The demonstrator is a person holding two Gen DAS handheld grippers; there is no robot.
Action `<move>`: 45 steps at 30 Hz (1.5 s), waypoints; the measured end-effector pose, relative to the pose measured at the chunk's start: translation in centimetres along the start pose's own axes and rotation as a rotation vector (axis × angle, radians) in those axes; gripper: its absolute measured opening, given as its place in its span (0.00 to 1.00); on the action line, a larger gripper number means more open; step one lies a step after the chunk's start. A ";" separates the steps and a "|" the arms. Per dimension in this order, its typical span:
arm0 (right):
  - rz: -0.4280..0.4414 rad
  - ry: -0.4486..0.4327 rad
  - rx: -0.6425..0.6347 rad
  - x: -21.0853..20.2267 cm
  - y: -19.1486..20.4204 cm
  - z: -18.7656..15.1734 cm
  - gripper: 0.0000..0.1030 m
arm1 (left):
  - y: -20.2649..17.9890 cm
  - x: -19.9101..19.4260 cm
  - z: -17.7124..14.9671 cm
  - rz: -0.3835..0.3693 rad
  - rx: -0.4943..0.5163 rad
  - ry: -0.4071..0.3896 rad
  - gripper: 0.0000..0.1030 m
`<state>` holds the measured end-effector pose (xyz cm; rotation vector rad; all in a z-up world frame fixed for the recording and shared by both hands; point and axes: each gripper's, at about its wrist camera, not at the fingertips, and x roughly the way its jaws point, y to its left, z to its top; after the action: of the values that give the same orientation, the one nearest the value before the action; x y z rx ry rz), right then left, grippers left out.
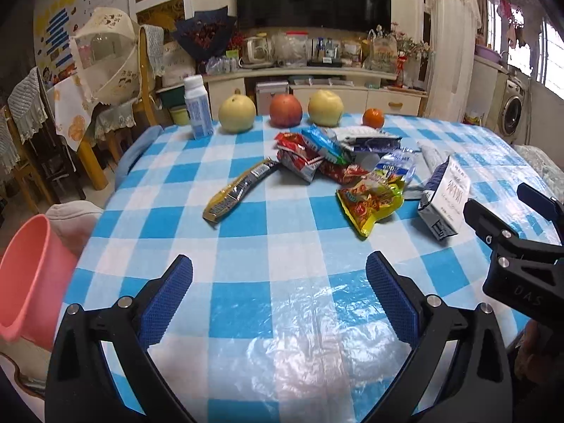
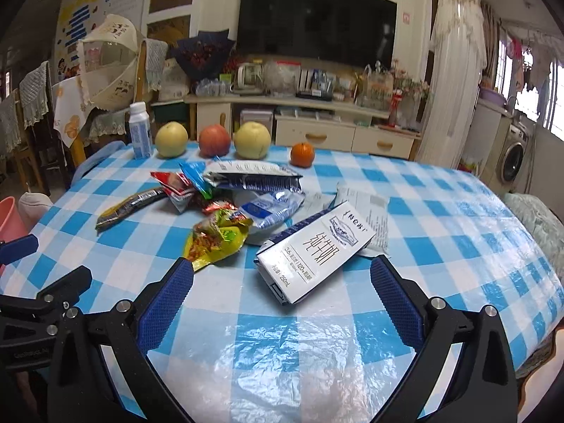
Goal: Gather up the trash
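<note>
Both the left gripper [image 1: 278,278] and right gripper [image 2: 280,280] hover wide open and empty over the checked tablecloth [image 2: 292,338]. Nearest the right one lies the flattened milk carton [image 2: 313,252]; pinching it across its narrow width looks the surest start. Beyond it lie the yellow snack wrapper [image 2: 216,238] and heaped packets, with the pink bin [image 1: 24,278] at the table's left edge.

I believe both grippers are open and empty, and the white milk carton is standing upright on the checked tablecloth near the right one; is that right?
Not quite: the white milk carton lies on its side, as the right wrist view shows. The rest holds: the left gripper and right gripper are open and empty, and the carton rests on the checked tablecloth near the right one.
</note>
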<state>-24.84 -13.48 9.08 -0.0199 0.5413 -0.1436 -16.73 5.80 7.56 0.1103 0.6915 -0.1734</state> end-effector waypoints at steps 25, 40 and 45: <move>-0.071 -0.139 -0.023 -6.7 0.8 -1.8 0.96 | 2.2 -6.6 -0.9 -0.015 -0.050 -0.125 0.96; -0.087 -0.171 -0.021 -6.9 -0.4 -2.4 0.96 | 0.5 -6.8 -1.1 -0.016 0.000 -0.121 0.96; -0.091 -0.180 -0.043 -6.7 -0.5 -2.7 0.96 | -0.1 -6.5 -1.2 -0.016 0.013 -0.121 0.96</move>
<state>-31.98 -12.95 10.26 -0.0990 0.3635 -0.2170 -22.47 6.69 10.80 0.1056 0.5711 -0.1981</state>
